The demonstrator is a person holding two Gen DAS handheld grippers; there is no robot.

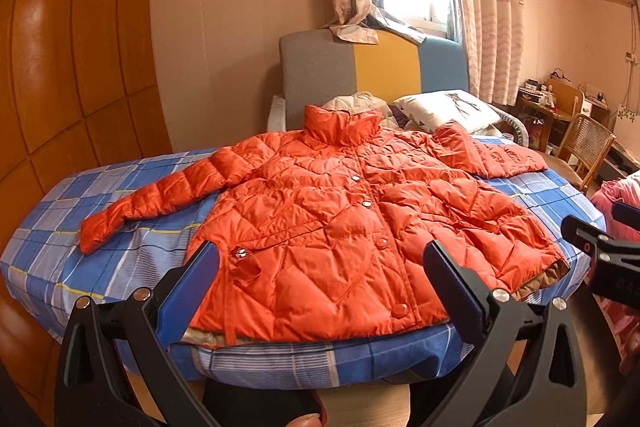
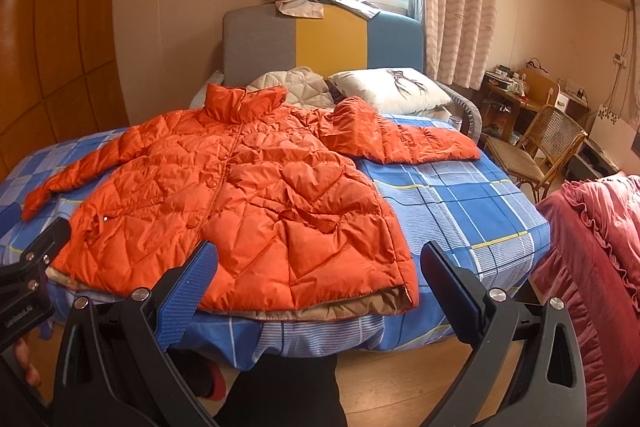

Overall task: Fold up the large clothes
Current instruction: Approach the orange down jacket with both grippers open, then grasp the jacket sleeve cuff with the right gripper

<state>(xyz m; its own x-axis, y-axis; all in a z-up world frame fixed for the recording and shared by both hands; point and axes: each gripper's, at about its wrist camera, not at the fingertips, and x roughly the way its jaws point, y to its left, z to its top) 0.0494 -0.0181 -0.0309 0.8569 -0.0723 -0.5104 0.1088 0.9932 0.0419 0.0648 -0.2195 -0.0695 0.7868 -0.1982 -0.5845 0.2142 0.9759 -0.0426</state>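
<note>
An orange quilted puffer jacket (image 1: 340, 219) lies face up and buttoned on a bed with a blue plaid sheet (image 1: 120, 259). Both sleeves are spread out to the sides. It also shows in the right wrist view (image 2: 248, 211). My left gripper (image 1: 320, 267) is open and empty, held off the bed's near edge in front of the jacket's hem. My right gripper (image 2: 316, 267) is open and empty, in front of the hem's right corner. The right gripper's body shows in the left wrist view (image 1: 600, 251), and the left gripper's body in the right wrist view (image 2: 32, 267).
A white pillow (image 2: 392, 87) and a folded beige quilt (image 2: 296, 85) lie at the headboard (image 2: 320, 39). A wicker chair (image 2: 536, 147) and a cluttered desk (image 2: 520, 95) stand to the right. A red bedspread (image 2: 600, 247) is at the near right. A wooden wardrobe (image 1: 60, 67) is on the left.
</note>
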